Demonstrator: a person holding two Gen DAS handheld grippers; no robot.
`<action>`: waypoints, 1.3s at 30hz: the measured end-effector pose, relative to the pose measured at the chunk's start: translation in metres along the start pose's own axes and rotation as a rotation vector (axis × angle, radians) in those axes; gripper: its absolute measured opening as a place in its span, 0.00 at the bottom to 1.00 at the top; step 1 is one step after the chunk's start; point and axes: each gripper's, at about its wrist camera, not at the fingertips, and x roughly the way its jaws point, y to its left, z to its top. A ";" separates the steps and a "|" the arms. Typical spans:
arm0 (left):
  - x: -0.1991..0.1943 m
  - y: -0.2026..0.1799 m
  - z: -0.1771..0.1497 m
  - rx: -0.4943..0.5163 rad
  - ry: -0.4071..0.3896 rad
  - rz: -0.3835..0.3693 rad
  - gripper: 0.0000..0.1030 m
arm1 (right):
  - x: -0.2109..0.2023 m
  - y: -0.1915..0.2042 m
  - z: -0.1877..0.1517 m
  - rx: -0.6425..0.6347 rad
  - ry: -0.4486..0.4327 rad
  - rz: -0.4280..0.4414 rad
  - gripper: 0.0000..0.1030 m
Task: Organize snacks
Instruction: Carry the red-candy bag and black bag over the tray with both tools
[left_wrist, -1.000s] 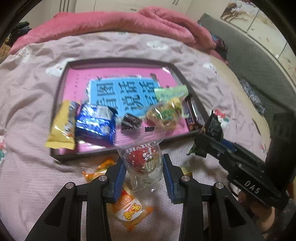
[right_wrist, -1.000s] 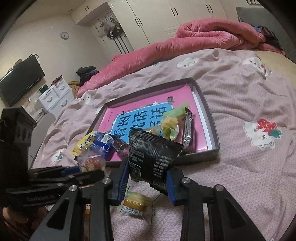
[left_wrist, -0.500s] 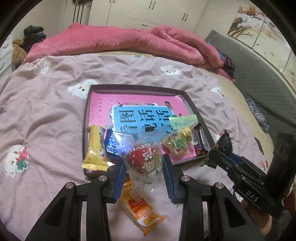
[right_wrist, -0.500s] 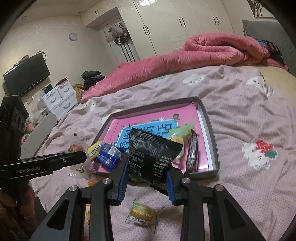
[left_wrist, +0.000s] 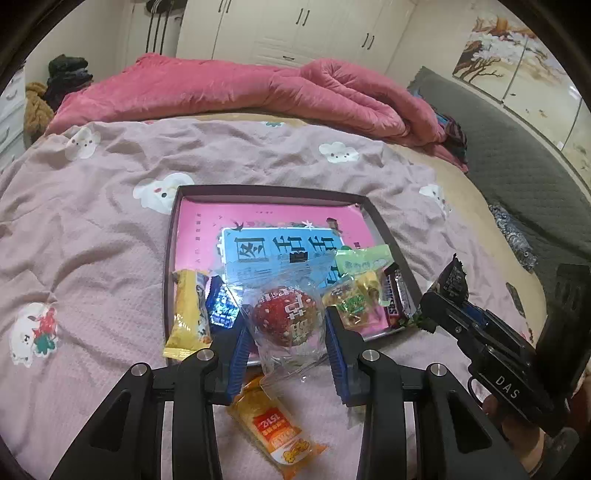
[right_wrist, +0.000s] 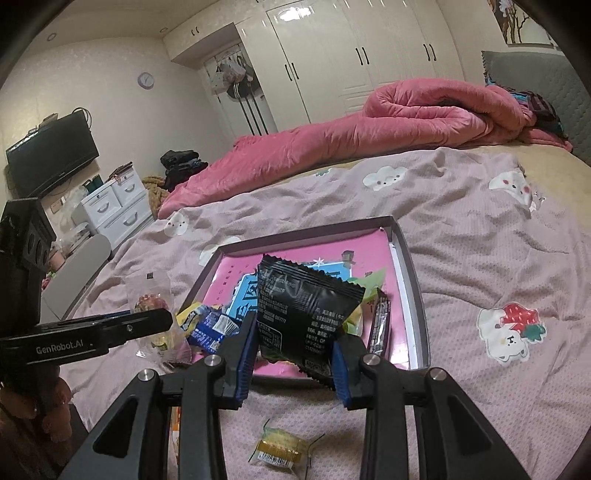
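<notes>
Holding now: two snacks, one in each gripper, both up in the air near the front edge of the tray (left_wrist: 170, 236).
Left gripper (left_wrist: 284, 332): its blue fingers (left_wrist: 236, 354) squeeze a clear bag with a red ball snack (left_wrist: 286, 319) inside. The bag hangs between the fingers, just above the tray's near edge.
Right gripper (right_wrist: 293, 354): its fingers (right_wrist: 245, 354) squeeze a black snack packet (right_wrist: 306, 310). The packet stands up and leans a little, over the near part of the tray.
Tray: a dark, flat box on the bed (left_wrist: 92, 221), with a pink and blue book (left_wrist: 266, 229) lying in it.
In the tray: a yellow packet (left_wrist: 188, 314) and a blue packet (left_wrist: 221, 306) on the left side, a green and yellow candy bag (left_wrist: 356, 280) and a dark chocolate bar (left_wrist: 397, 295) on the right side. All sit at the near end.
On the bed, outside the tray: an orange packet (left_wrist: 277, 432) under the left gripper, and a small gold wrapped snack (right_wrist: 282, 448) under the right gripper.
Bed: a pale pink sheet with little animal pictures, and a pink blanket (right_wrist: 351, 133) bunched up at the far side.
Person: a hand (left_wrist: 517, 435) holds the right gripper's handle.
</notes>
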 end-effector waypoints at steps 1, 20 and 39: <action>0.001 0.000 0.000 0.001 0.001 0.002 0.38 | 0.000 0.000 0.001 0.000 -0.003 -0.002 0.35; 0.025 -0.001 0.018 -0.015 -0.006 -0.002 0.38 | 0.014 -0.009 0.025 0.018 -0.028 -0.012 0.35; 0.066 -0.006 0.002 0.009 0.081 0.019 0.38 | 0.040 -0.018 0.014 0.027 0.019 -0.017 0.35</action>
